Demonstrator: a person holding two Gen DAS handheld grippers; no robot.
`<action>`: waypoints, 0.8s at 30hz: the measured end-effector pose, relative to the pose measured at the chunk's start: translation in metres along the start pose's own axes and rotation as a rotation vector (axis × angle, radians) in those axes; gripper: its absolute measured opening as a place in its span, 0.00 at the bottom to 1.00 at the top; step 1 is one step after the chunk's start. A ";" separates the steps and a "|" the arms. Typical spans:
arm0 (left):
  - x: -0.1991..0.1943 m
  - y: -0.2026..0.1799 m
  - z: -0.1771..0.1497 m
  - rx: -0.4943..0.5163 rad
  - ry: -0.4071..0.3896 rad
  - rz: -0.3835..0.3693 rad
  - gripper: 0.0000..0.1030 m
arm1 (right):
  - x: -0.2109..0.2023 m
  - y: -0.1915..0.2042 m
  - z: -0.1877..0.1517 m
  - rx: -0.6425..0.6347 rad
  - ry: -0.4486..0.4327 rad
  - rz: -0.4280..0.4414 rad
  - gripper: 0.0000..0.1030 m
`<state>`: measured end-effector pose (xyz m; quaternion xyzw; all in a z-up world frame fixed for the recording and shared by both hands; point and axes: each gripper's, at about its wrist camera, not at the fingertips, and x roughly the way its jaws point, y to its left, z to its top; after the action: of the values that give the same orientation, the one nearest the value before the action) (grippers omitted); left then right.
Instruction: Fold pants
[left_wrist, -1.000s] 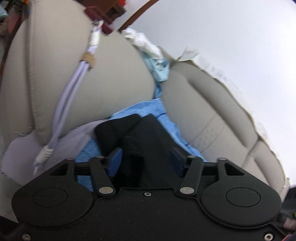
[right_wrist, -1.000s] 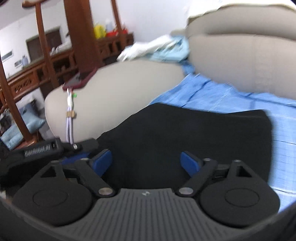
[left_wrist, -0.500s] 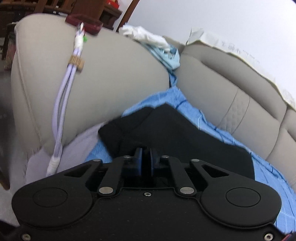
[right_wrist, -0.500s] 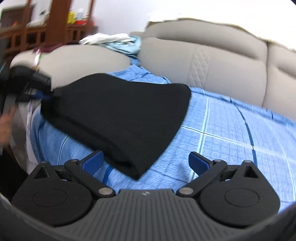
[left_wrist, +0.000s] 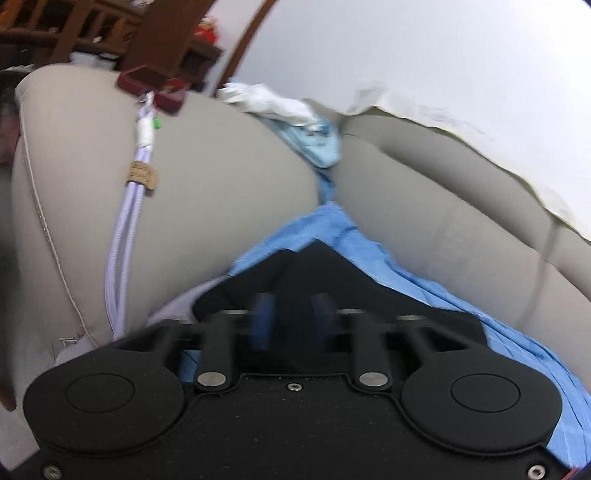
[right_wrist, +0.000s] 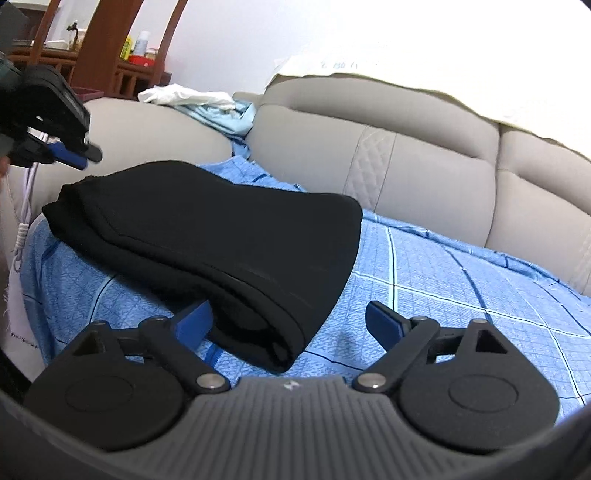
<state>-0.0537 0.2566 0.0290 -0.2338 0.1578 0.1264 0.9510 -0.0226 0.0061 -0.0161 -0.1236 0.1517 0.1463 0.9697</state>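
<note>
The black pants (right_wrist: 221, 236) lie folded in a thick stack on the blue checked sheet (right_wrist: 461, 306) over the sofa seat. My right gripper (right_wrist: 290, 319) is open and empty, just in front of the stack's near corner. My left gripper (left_wrist: 291, 317) is open by a small gap, blurred, with nothing between its fingers; it is just above the pants' (left_wrist: 325, 280) left end. In the right wrist view the left gripper (right_wrist: 70, 157) hovers clear of the pants beside the armrest.
The beige sofa armrest (left_wrist: 203, 192) stands to the left, with a lilac cable (left_wrist: 125, 229) hanging over it and a dark red phone (left_wrist: 151, 86) on top. White and light blue cloths (right_wrist: 199, 99) lie on the armrest's far end. The backrest (right_wrist: 424, 177) rises behind.
My left gripper was shut on the pants' edge half a second ago; now it is open and lifted off. My right gripper has drawn back and stays open. The pants lie flat.
</note>
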 end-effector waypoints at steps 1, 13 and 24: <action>-0.007 -0.003 -0.006 0.020 0.001 -0.006 0.66 | -0.002 0.000 -0.001 0.002 -0.014 -0.009 0.92; 0.033 0.014 -0.024 -0.135 0.181 0.194 0.52 | -0.009 -0.006 -0.010 0.037 -0.102 -0.131 0.92; 0.044 0.004 -0.018 -0.057 0.161 0.232 0.14 | 0.043 -0.020 0.001 0.305 -0.003 0.041 0.77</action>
<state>-0.0186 0.2591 -0.0037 -0.2503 0.2559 0.2208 0.9072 0.0226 -0.0016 -0.0258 0.0282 0.1732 0.1414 0.9743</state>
